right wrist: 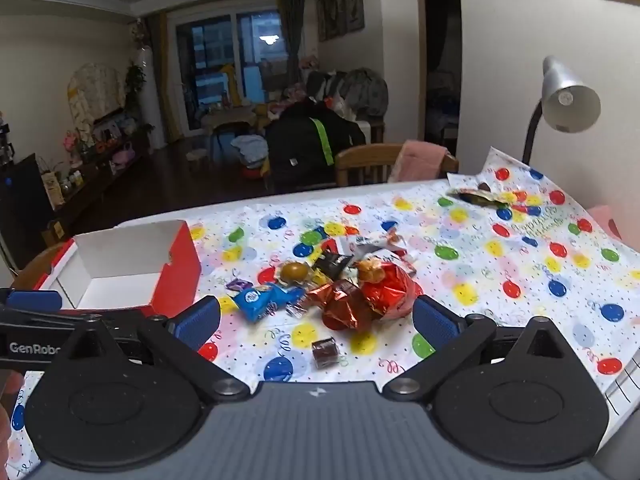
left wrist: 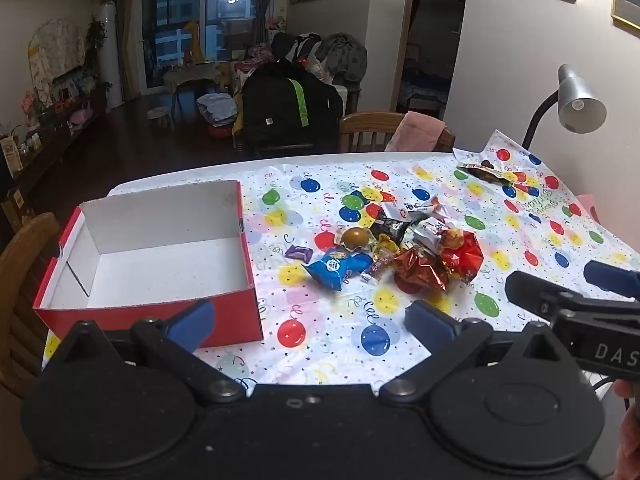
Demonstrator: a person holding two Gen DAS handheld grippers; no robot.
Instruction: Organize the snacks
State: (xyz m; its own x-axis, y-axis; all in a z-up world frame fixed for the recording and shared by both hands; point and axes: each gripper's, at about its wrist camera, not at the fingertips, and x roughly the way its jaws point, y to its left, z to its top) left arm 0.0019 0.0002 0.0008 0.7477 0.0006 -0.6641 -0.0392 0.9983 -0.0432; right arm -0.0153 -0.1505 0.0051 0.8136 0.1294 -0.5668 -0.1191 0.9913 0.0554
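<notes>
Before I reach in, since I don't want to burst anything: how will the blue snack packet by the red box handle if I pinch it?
The blue snack packet looks puffed and crinkled, so it probably yields and feels light. Its glossy film may slip between the pads. Both tongs, left and right, are open, so a gentle pinch at a sealed end seems safest.

table [left wrist: 192, 172] under balloon-print cloth [left wrist: 440, 184] | red box [left wrist: 224, 316] on cloth, open, white inside; snack pile [left wrist: 400, 248] right of box; small brown candy [right wrist: 325, 353] near side of pile; dark wrapper [left wrist: 486, 170] far right of box
</notes>
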